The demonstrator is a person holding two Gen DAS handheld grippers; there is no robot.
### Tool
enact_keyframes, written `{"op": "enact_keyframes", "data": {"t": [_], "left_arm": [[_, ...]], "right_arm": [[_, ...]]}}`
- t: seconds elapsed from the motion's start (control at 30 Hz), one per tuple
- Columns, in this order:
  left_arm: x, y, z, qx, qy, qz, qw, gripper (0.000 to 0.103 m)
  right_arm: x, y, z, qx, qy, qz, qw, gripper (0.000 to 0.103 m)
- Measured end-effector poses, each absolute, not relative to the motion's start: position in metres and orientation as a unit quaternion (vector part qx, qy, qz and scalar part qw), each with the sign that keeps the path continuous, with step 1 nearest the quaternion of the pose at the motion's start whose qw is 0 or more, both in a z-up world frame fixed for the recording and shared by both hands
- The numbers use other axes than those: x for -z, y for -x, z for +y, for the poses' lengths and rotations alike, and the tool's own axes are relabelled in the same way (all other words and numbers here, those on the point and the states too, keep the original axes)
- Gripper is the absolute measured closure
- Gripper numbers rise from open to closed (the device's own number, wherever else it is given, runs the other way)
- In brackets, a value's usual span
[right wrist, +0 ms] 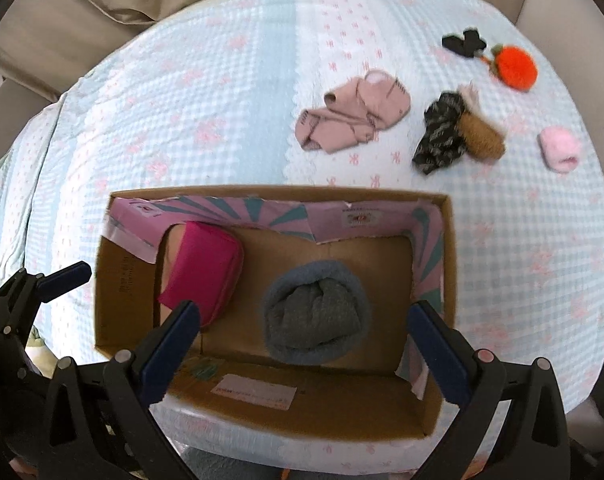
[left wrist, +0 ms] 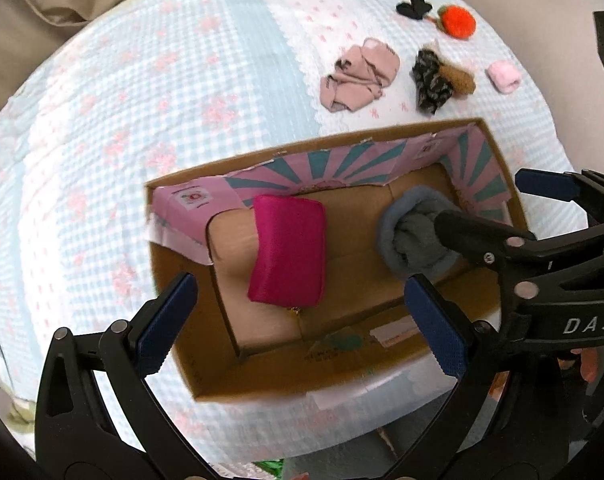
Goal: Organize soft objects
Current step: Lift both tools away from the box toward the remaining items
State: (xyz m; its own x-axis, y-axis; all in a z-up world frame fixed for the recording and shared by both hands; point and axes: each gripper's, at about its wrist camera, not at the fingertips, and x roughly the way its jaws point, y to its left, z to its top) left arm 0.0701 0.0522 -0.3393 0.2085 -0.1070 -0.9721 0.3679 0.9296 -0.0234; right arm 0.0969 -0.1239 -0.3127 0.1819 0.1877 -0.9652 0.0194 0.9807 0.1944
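Note:
An open cardboard box [left wrist: 382,360] [right wrist: 113,280] with a pink and teal liner sits on the bed. Inside lie a magenta cushion [left wrist: 287,250] [right wrist: 201,276] and a rolled grey sock bundle [left wrist: 412,236] [right wrist: 316,316]. My left gripper [left wrist: 302,324] is open above the box's near side. My right gripper [right wrist: 304,340] is open just above the grey bundle; in the left wrist view its finger [left wrist: 482,236] lies over the bundle. Beyond the box lie pink socks [left wrist: 360,76] [right wrist: 354,118], a dark patterned cloth [left wrist: 432,80] [right wrist: 440,136] with a brown furry item [left wrist: 460,78] [right wrist: 482,138], a pink roll [left wrist: 504,74] [right wrist: 560,148], an orange plush [left wrist: 458,20] [right wrist: 516,66] and a black piece [left wrist: 414,6] [right wrist: 462,42].
The bed is covered by a light blue and white checked quilt [left wrist: 141,120] [right wrist: 181,100] with pink flowers. Beige bedding [left wrist: 53,8] [right wrist: 101,0] lies at the far left.

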Motion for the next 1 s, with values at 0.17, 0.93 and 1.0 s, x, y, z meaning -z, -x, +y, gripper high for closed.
{"op": "enact_keyframes", "data": {"t": [0.17,0.93,1.0], "left_arm": [[0.307,-0.059,0.064,0.146,-0.092,0.594,0.785,0.000],[0.106,-0.021,0.083,0.127,-0.021,0.428,0.894,0.000],[0.103,-0.023,0.077,0.130,-0.022,0.425,0.895,0.000]], "right_arm": [[0.269,-0.087,-0.124,-0.050,-0.073,0.599,0.796,0.000],[0.082,-0.014,-0.184,0.034,-0.075,0.436,0.896,0.000],[0.080,-0.015,-0.196,0.041,-0.079,0.437,0.895,0.000]]}}
